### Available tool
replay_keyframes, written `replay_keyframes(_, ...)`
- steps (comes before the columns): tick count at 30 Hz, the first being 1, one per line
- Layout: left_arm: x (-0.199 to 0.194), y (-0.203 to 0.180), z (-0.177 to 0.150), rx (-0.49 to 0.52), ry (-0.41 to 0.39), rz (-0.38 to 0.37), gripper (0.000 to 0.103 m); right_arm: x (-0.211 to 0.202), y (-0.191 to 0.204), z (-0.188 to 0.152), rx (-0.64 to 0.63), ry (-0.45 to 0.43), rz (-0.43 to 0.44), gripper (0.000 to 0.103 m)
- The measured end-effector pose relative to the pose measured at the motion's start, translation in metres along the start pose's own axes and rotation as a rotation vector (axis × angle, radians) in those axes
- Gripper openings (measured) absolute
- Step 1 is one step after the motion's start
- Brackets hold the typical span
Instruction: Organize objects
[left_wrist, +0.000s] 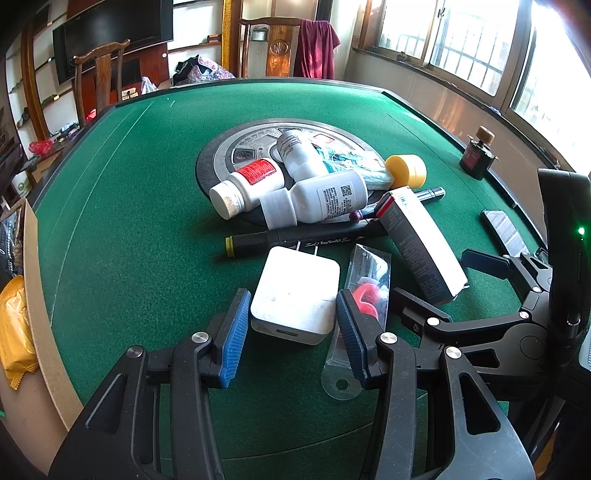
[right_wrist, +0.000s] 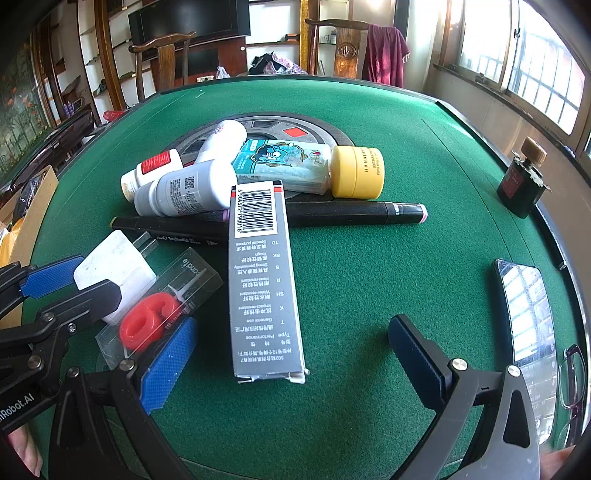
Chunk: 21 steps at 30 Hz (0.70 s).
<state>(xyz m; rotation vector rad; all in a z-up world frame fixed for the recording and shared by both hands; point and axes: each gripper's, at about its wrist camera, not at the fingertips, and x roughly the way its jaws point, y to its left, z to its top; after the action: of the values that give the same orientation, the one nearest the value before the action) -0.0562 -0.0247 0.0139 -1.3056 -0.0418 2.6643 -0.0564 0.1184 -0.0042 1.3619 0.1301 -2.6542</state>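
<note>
My left gripper brackets the white charger on the green table; pads sit beside its sides, and I cannot tell if they grip. My right gripper stands wide open, the grey box lying between its fingers. 3 white bottles are piled beyond.

The table was covered in green felt, with a grey and black disc at its middle. On the disc lay white bottles, one with a red label. Beside the disc sat a yellow jar and black markers. Nearer than the disc lay a white charger, a grey box with a black-and-white barcode, and a red piece in clear packaging.
</note>
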Motion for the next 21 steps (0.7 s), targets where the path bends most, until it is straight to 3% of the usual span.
replay_keyframes(21, 0.0002, 0.0006, -0.0015, 0.001, 0.003, 0.001, 0.047, -0.0005, -0.0008, -0.0002, 0.000, 0.000, 0.000, 0.103)
